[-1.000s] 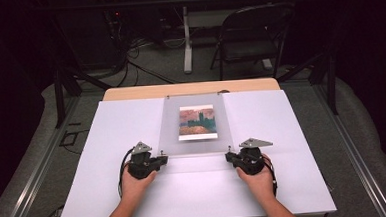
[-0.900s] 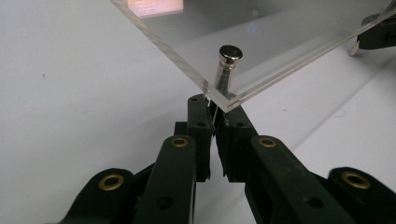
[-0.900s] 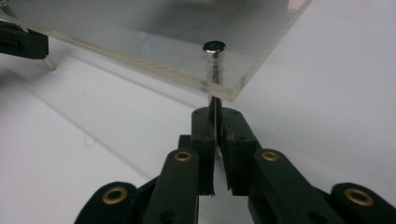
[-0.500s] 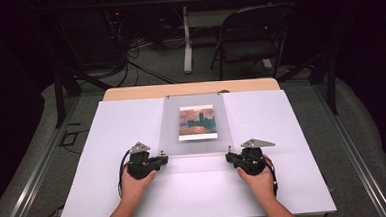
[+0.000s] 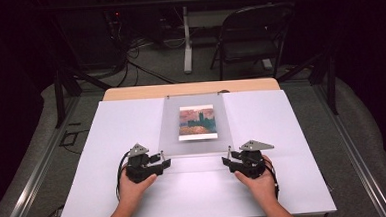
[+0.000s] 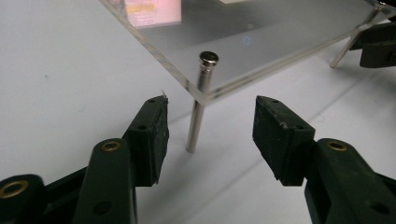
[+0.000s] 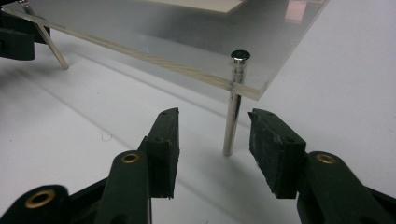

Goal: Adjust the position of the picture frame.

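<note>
A: Report the position of the panel.

B: The clear panel stands on metal pins at mid-worktop, raised above the white surface. A small picture lies on or under it; which one cannot be told.

A: State of the left gripper?

B: Fingers spread. The near-left pin stands between them, touching neither.

A: And the right gripper?

B: Fingers spread likewise. The near-right pin stands between them, closer to one finger, not gripped.

A: Step in hand?

B: Judged as the approach: both grippers are aligned with the near corner pins, before any grasp.

A: Requirement for the next move?

B: Close each pair on its pin squarely, below the panel edge. Both sides should close together; an uneven pinch could tilt a pin or shift the panel.
</note>
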The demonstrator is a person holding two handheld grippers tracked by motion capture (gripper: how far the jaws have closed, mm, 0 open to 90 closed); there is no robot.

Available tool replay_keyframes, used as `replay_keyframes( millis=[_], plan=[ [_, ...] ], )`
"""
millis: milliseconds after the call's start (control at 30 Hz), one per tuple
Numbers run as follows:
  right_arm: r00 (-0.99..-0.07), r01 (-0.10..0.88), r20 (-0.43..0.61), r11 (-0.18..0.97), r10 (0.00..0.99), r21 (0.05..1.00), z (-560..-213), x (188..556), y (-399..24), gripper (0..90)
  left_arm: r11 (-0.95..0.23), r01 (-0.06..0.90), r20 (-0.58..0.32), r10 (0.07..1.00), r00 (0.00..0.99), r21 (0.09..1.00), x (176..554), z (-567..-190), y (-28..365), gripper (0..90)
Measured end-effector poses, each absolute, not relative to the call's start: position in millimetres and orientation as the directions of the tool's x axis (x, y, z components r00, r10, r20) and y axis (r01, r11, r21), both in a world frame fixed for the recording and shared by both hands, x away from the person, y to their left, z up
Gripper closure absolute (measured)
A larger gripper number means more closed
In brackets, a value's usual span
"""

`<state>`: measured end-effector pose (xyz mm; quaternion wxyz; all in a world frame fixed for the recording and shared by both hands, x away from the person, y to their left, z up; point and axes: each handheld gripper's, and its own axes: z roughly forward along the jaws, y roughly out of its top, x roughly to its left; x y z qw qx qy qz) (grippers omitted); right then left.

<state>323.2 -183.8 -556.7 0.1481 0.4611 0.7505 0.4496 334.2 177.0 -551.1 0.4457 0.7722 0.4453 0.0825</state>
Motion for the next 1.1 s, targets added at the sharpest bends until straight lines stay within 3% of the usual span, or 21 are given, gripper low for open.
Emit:
replay_keyframes(
  millis=[300, 567, 833, 1100],
  plan=[
    [-0.548, 0.572, 0.218, 0.172, 0.808, 0.802, -545.9, 308.0, -194.1, 50.6, -0.236, 0.599, -0.239, 0.759, 0.605, 0.765, 315.1, -543.8, 183.1, 40.5],
    [-0.615, 0.518, 0.153, 0.25, 0.773, 0.818, -536.8, 291.3, -198.5, 45.4, -0.229, 0.579, -0.231, 0.757, 0.612, 0.783, 301.4, -536.8, 191.7, 39.4],
    [-0.623, 0.477, 0.137, 0.236, 0.77, 0.846, -531.1, 285.8, -204.3, 42.9, -0.232, 0.544, -0.21, 0.748, 0.63, 0.807, 294.3, -528.6, 196.3, 39.5],
    [-0.62, 0.458, 0.117, 0.237, 0.776, 0.857, -527.7, 285.4, -207.4, 43.1, -0.191, 0.559, -0.25, 0.746, 0.617, 0.807, 295.9, -528.3, 201.5, 38.4]
  ],
)
